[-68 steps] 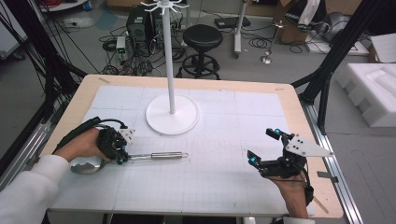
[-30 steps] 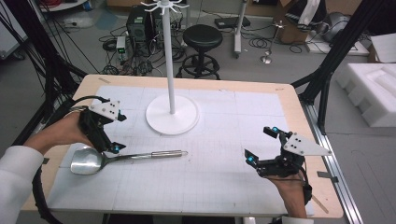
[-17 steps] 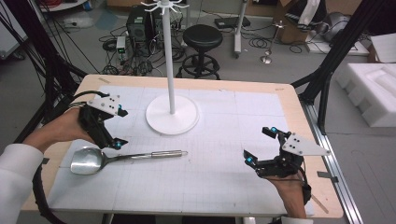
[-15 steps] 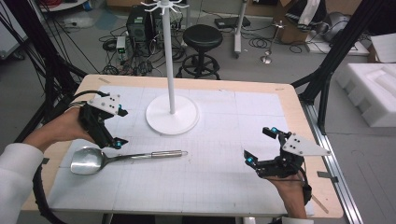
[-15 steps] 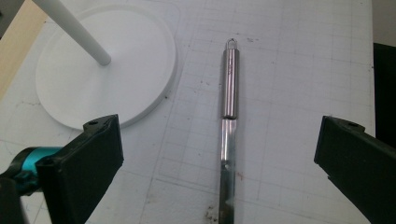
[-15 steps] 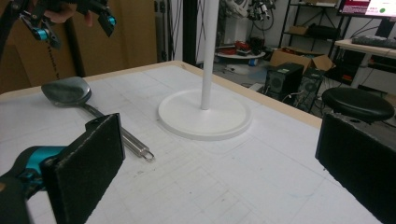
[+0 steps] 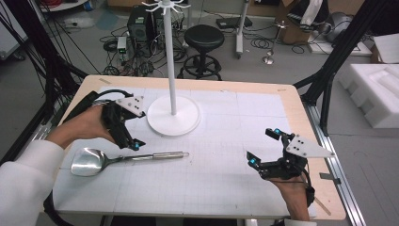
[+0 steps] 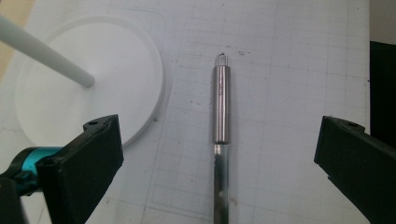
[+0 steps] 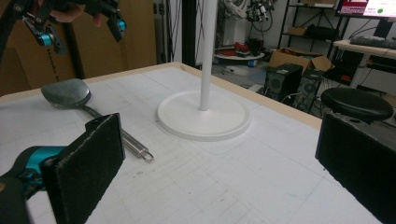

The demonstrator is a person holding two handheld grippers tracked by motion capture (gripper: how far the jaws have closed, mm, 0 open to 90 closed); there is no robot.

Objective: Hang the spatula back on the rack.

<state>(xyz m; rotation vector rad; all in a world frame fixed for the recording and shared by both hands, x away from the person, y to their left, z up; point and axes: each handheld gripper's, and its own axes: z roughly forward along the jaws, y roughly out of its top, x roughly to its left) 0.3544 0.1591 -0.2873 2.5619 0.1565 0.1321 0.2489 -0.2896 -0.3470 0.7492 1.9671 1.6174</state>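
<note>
Left claw (image 7: 127, 134) hovers spread wide above the spatula (image 7: 123, 159) handle, lined up to straddle it, while right claw (image 7: 263, 148) waits open.

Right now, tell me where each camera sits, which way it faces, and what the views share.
High view: above the person's side of the table, facing forward and down; both forearms, the left gripper and right gripper show.
Left gripper view: rides the left gripper, looking down between its open jaws at the spatula handle.
Right gripper view: rides the right gripper, low, facing across the table toward the white stand; the left gripper shows far off.
All three share the spatula and the stand's base.
</note>
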